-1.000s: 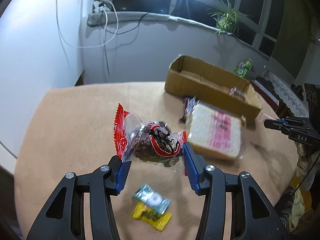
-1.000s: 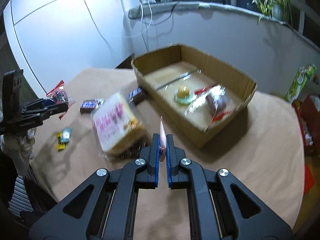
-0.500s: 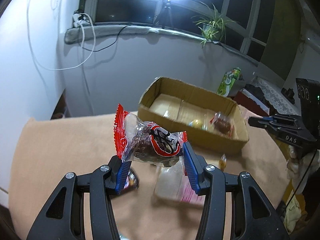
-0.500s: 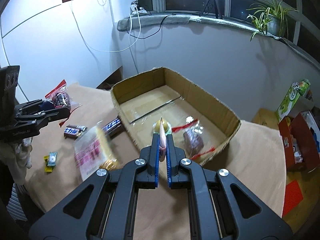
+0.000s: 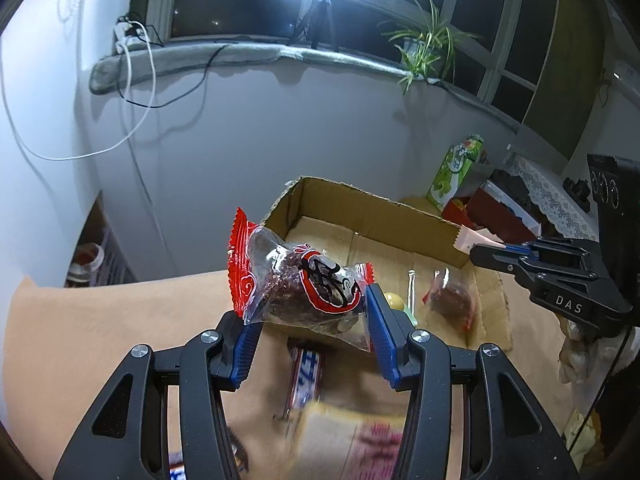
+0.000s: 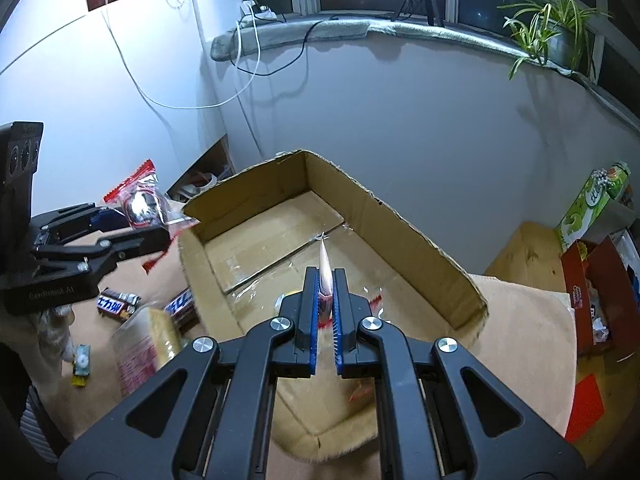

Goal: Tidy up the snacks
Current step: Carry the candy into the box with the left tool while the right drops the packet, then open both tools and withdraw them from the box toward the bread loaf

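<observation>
Snack packet clamped in left gripper, beside cardboard box.

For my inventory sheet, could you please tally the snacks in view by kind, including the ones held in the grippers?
Red-wrapped cakes: 2
Chocolate bars: 2
Small candies: 2
Bread packs: 1
Yellow cups: 1
Thin packets: 1
Total: 9
</observation>
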A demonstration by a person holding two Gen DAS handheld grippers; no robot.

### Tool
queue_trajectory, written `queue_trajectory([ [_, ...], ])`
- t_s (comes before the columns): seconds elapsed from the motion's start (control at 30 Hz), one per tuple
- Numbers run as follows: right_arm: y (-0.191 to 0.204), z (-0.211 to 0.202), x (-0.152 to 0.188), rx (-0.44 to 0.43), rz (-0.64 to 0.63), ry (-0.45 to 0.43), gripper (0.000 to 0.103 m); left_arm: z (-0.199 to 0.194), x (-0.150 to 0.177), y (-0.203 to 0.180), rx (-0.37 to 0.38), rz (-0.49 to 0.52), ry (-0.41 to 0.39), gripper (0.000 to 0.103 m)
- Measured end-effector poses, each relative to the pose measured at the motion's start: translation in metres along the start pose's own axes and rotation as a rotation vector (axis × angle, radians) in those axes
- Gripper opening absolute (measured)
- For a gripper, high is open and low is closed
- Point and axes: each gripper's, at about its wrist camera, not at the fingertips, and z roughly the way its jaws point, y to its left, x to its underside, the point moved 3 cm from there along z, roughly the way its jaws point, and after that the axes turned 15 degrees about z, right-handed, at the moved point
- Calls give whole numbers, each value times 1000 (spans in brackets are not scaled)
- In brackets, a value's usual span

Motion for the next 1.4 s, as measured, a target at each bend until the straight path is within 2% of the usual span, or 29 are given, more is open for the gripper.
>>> queue_trajectory([
  [0.27, -4, 31, -12, -4, 19, 40, 6, 29, -10, -4, 20, 15, 36, 49],
  [0.53, -3, 42, -12, -7, 12, 58, 6, 42, -14, -3, 29, 4, 49, 50],
  [0.6, -3, 43, -11, 2, 6, 61, 17, 45, -14, -4, 34, -1, 58, 50],
  [0.67, -3, 41, -11, 4, 5, 56, 56, 47, -14, -5, 42, -3, 68, 52],
  [0.7, -2, 39, -12, 11, 2, 44, 60, 46, -14, -5, 39, -1, 70, 55],
  [0.77, -3, 35, -12, 19, 1, 32, 60, 45, -16, -6, 36, -3, 64, 63],
  [1.17, 1, -6, -2, 10, 30, -7, 60, 9, -13, 4, 30, -34, 27, 63],
  [1.4, 15, -40, 28, -57, 73, -16, 61, -20, 9, 7, 47, -53, 19, 63],
])
